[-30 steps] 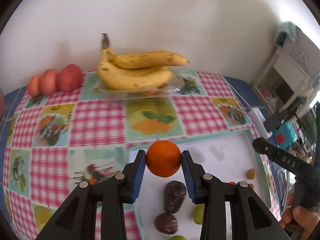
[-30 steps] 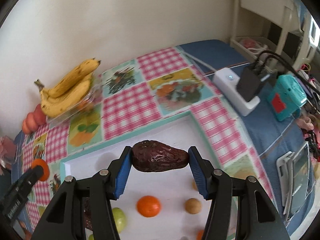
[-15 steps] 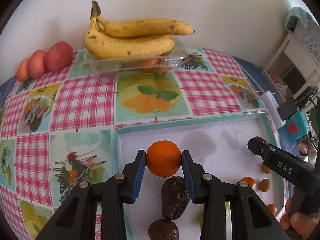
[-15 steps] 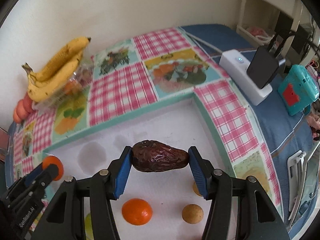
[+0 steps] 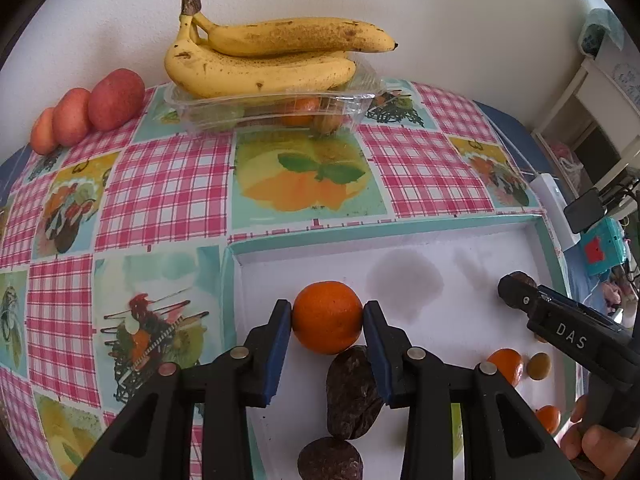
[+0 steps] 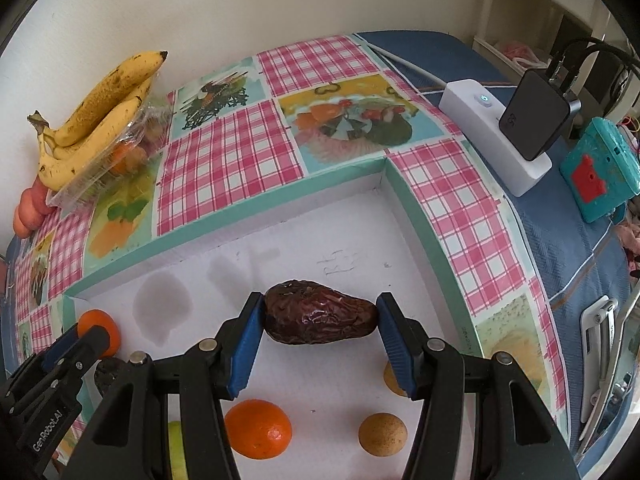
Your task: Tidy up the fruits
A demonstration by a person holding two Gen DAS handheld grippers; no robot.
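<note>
Fruits spread between a shallow white tray with a teal rim (image 5: 400, 229) and the checked pink fruit-print tablecloth (image 5: 168, 184). Round orange mandarin (image 5: 327, 317) pinched between the blue pads of the left black two-finger gripper (image 5: 327, 322), over the near left part of the tray. Wrinkled dark brown avocado-shaped fruit (image 6: 320, 313) pinched end to end by the right black two-finger gripper (image 6: 320, 330), over the tray's middle. Lying in the tray: two more dark wrinkled fruits (image 5: 354, 392), another orange mandarin (image 6: 258, 428), a small round tan fruit (image 6: 380, 434). Far at the wall, yellow spotted bananas (image 5: 264, 60) resting on a clear plastic box (image 5: 276, 106), and three red-orange peaches (image 5: 88, 108) in a row beside it
</note>
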